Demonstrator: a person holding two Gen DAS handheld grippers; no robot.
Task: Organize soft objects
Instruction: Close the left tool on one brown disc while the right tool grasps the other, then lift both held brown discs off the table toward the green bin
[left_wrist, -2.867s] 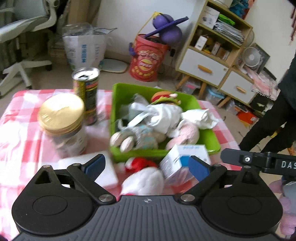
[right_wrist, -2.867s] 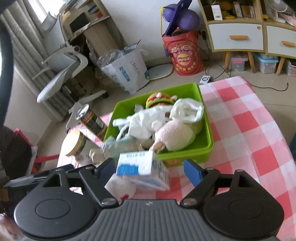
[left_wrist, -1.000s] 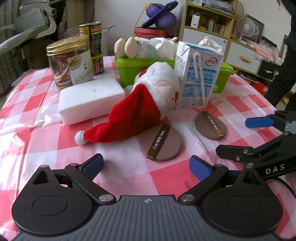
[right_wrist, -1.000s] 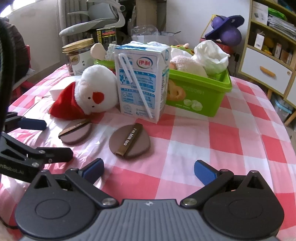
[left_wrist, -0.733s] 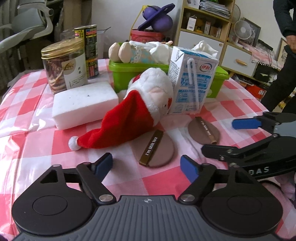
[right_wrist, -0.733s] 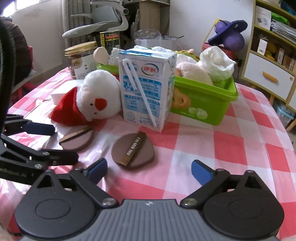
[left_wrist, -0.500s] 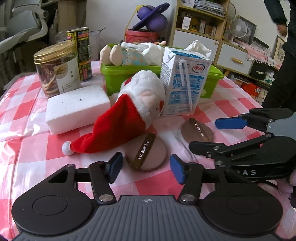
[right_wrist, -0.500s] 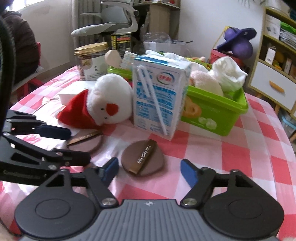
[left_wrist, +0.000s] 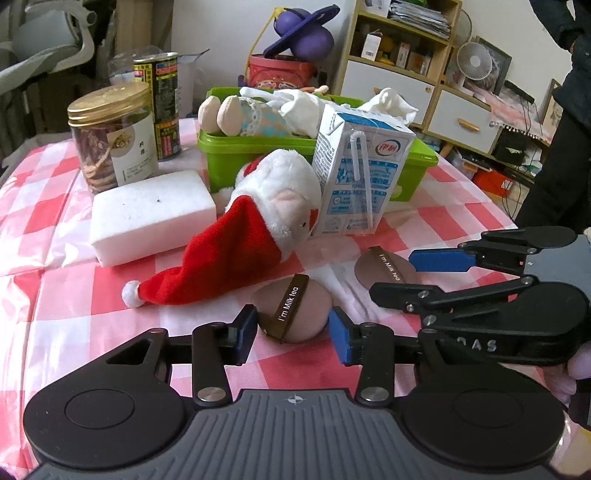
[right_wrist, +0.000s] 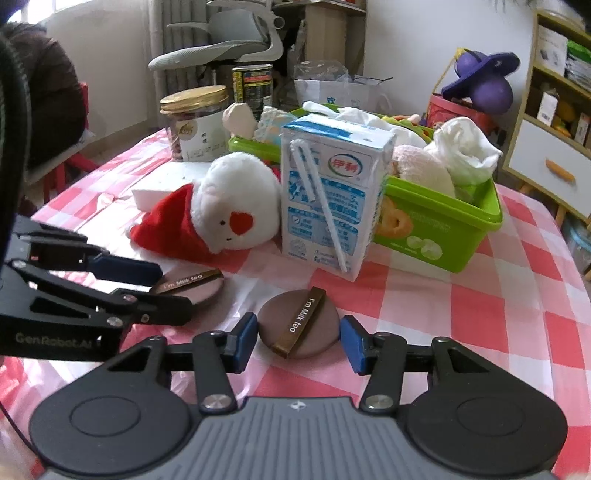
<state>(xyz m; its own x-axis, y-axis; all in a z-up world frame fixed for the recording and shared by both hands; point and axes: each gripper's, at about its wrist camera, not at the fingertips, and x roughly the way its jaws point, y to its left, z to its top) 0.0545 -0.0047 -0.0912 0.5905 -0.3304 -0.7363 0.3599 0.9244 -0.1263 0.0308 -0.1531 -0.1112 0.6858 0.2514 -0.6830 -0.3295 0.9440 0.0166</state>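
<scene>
Two round brown powder puffs lie on the red-checked tablecloth. My left gripper has its jaws closing around the left puff; the blue pads stand close beside its edges. My right gripper is also closing, with the right puff between its pads and small gaps showing on both sides. Each gripper appears in the other's view: right gripper, left gripper. A white plush with a red hat lies behind the puffs, before a green basket full of soft toys.
A milk carton stands upright against the basket, just behind the puffs. A white foam block, a gold-lidded jar and a tin can sit at the back left. A person in dark clothes stands at the right.
Both grippers have dropped from above the basket to table level and crept up to the puffs. Their jaws have narrowed from wide open to close around a puff each.
</scene>
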